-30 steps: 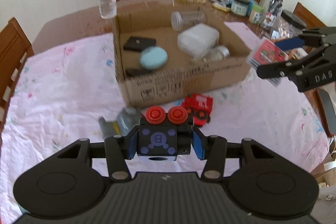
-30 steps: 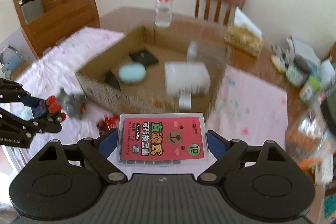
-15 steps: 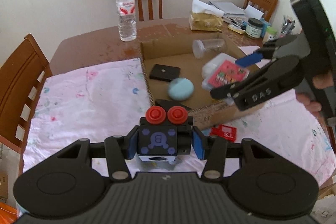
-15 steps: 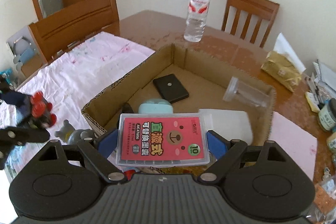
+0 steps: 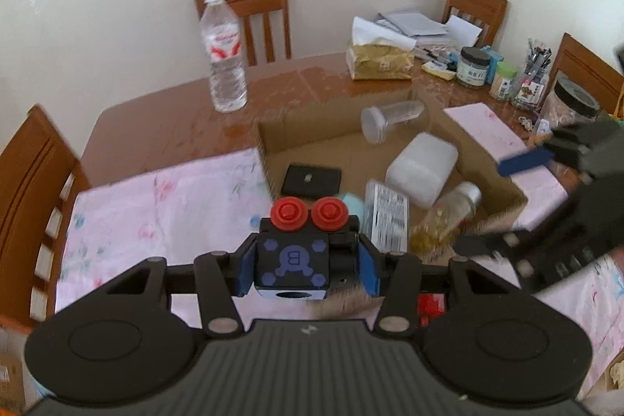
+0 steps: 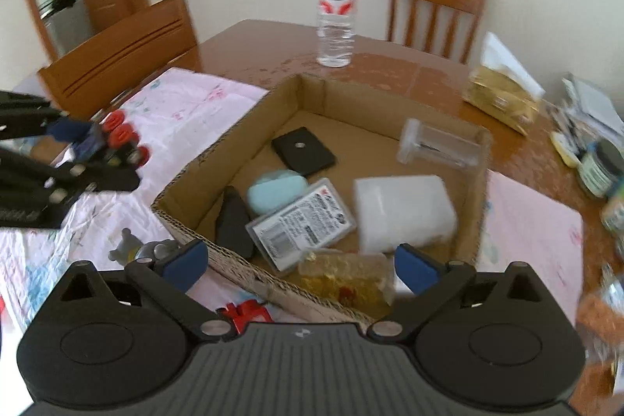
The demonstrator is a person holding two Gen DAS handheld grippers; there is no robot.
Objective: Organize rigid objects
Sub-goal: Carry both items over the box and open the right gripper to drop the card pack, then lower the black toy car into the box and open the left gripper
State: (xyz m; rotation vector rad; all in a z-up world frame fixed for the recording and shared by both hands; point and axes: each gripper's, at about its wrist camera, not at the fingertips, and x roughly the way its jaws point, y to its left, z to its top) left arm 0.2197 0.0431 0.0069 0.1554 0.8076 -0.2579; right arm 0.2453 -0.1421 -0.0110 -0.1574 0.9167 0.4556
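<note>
My left gripper (image 5: 306, 269) is shut on a black toy block (image 5: 290, 266) with two red knobs, held above the near-left edge of the cardboard box (image 5: 269, 158). It also shows at the left of the right wrist view (image 6: 97, 143). My right gripper (image 6: 302, 264) is open and empty over the box's near wall (image 6: 249, 268). The red card case (image 6: 302, 229) lies label-down inside the box, against a light blue case (image 6: 275, 195). The right gripper shows blurred in the left wrist view (image 5: 507, 201).
The box also holds a black flat case (image 6: 304, 151), a white tub (image 6: 403, 211), a clear jar (image 6: 438, 145), a yellow bottle (image 6: 347, 279) and a dark object (image 6: 234, 225). A grey figure (image 6: 136, 248) and a red toy (image 6: 247, 312) lie on the pink cloth. A water bottle (image 6: 336, 10) stands behind.
My right gripper opened and let go of the red card case, which now lies in the box. My left gripper moved the toy block closer over the box.
</note>
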